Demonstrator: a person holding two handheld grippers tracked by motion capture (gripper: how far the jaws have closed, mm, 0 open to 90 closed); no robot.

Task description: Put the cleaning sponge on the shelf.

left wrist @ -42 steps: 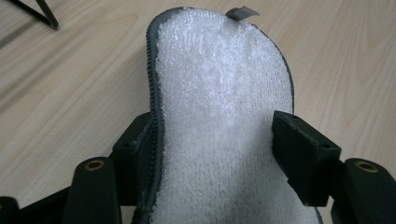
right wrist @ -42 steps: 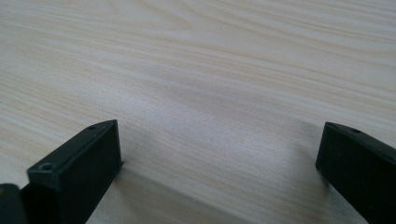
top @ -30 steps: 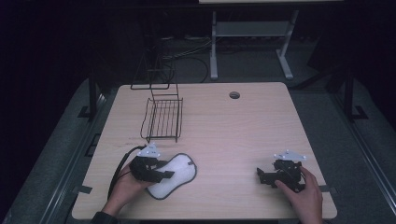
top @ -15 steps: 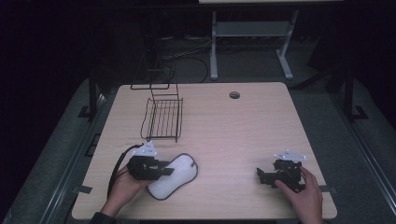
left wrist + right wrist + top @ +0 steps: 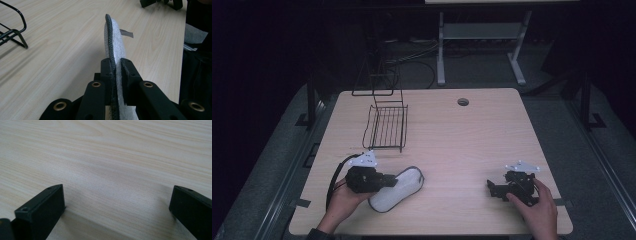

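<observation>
Darkness swallows everything past the table [image 5: 472, 140], leaving only a pale stand's legs [image 5: 477, 45] and some cables faintly readable. The insole [image 5: 398, 187] lies near the front left of the light wood-grain top, its heel end hidden under the left gripper [image 5: 384, 180]. In the left gripper view that gripper's jaws are closed tight on the insole's edge [image 5: 113, 50]: white felted fabric, dark braided rim, long rounded outline, with a small tab sticking out that is hard to identify. A black wire rack [image 5: 386, 125] stands behind it, cut off at the frame edge in the left gripper view. The right gripper [image 5: 497, 189] rests at front right, jaws spread wide over bare wood, holding nothing.
</observation>
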